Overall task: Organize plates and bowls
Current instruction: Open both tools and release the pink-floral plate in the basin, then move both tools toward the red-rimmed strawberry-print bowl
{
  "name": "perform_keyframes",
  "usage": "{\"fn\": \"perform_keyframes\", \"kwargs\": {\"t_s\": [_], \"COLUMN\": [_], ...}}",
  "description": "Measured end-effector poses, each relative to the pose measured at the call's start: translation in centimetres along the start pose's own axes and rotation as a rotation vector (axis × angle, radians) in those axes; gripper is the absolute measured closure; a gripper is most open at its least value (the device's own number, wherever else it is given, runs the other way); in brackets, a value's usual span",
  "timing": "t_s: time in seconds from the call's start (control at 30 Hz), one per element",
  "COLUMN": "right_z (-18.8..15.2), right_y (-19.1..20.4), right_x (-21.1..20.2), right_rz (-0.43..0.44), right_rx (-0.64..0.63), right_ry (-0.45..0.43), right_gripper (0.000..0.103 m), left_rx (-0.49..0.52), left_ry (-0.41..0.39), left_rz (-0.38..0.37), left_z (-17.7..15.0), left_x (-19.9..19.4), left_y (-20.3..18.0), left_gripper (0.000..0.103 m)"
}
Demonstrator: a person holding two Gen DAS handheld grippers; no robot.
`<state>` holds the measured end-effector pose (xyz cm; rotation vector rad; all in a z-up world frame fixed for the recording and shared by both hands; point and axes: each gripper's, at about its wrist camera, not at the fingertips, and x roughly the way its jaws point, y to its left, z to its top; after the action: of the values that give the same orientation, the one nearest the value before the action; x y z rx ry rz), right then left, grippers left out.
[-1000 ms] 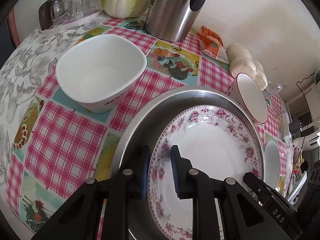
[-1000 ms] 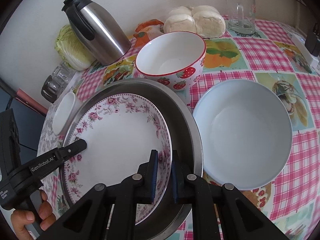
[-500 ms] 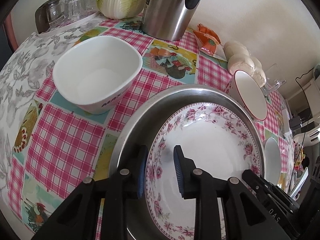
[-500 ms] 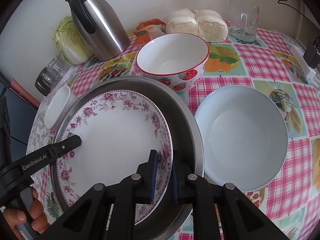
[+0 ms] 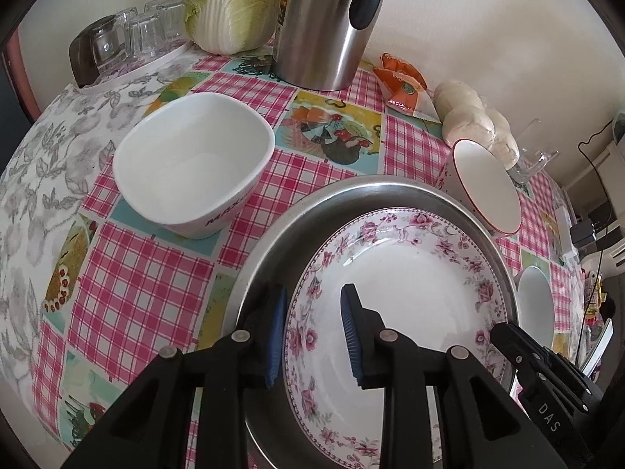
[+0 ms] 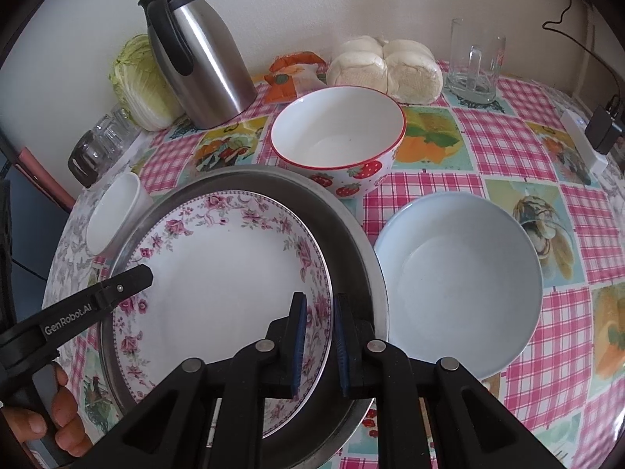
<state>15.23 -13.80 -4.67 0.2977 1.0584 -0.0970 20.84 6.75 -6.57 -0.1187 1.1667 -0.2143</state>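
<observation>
A floral-rimmed plate (image 5: 410, 297) (image 6: 226, 273) lies inside a round steel tray (image 5: 273, 242) (image 6: 351, 234). My left gripper (image 5: 312, 336) is open, its jaws straddling the plate's left rim without pinching it. My right gripper (image 6: 318, 346) is open a little, its jaws on either side of the plate's right rim. A white square bowl (image 5: 191, 160) (image 6: 111, 215) sits left of the tray. A strawberry bowl (image 6: 338, 136) (image 5: 486, 187) sits behind it. A pale blue bowl (image 6: 457, 289) sits to its right.
A steel thermos jug (image 6: 195, 54) (image 5: 324, 19), a cabbage (image 5: 230, 0), upturned glasses (image 5: 129, 39), an orange packet (image 6: 293, 74), wrapped buns (image 6: 386, 66) and a glass mug (image 6: 474, 66) stand along the back wall. A power strip (image 6: 582, 144) lies at the right edge.
Both grippers have opened wider around the plate's rim. The left jaws parted clearly; the right ones slightly. Both cameras have drawn back a little from the tray.
</observation>
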Motion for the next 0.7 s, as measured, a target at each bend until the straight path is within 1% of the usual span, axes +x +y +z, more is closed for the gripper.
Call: {"fn": "perform_keyframes", "kwargs": {"t_s": [0.07, 0.2, 0.23, 0.3, 0.37, 0.4, 0.43, 0.47, 0.5, 0.53, 0.63, 0.67, 0.7], "right_z": [0.2, 0.5, 0.7, 0.9, 1.1, 1.1, 1.2, 1.3, 1.3, 1.4, 1.6, 1.6, 1.6], "right_y": [0.2, 0.6, 0.6, 0.5, 0.3, 0.2, 0.1, -0.1, -0.2, -0.4, -0.8, -0.8, -0.9], "right_x": [-0.5, -1.8, -2.1, -2.5, -2.8, -2.9, -2.9, -2.9, -2.9, -3.0, -3.3, -3.4, -3.4], "right_rz": [-0.004, 0.005, 0.005, 0.002, -0.009, -0.014, -0.019, -0.022, -0.024, -0.026, -0.031, -0.032, -0.034], "right_rx": [-0.010, -0.020, -0.019, -0.015, -0.010, -0.009, -0.006, -0.001, 0.005, 0.009, 0.012, 0.011, 0.010], "right_ry": [-0.011, -0.045, -0.053, -0.068, -0.080, -0.082, -0.082, -0.084, -0.085, -0.087, -0.104, -0.110, -0.113], "right_gripper": [0.084, 0.084, 0.082, 0.075, 0.060, 0.055, 0.047, 0.042, 0.034, 0.029, 0.020, 0.014, 0.010], "left_rx": [0.008, 0.036, 0.043, 0.060, 0.077, 0.081, 0.080, 0.075, 0.072, 0.070, 0.069, 0.069, 0.068], "left_ry": [-0.008, -0.037, -0.045, -0.061, -0.072, -0.075, -0.074, -0.071, -0.067, -0.066, -0.060, -0.055, -0.050], "left_rz": [0.006, 0.007, -0.002, -0.006, 0.007, 0.015, 0.022, 0.030, 0.041, 0.050, 0.069, 0.074, 0.080], "left_z": [0.1, 0.4, 0.5, 0.6, 0.7, 0.8, 0.8, 0.9, 1.1, 1.2, 1.2, 1.2, 1.2], "left_x": [-0.4, -1.7, -2.0, -2.5, -2.8, -2.8, -2.8, -2.8, -2.7, -2.6, -2.4, -2.3, -2.1], "left_y": [-0.2, -0.8, -1.0, -1.5, -1.8, -1.9, -2.0, -2.0, -1.9, -1.9, -1.9, -1.9, -1.9], "left_gripper": [0.074, 0.072, 0.071, 0.066, 0.061, 0.057, 0.055, 0.051, 0.047, 0.046, 0.041, 0.038, 0.038]}}
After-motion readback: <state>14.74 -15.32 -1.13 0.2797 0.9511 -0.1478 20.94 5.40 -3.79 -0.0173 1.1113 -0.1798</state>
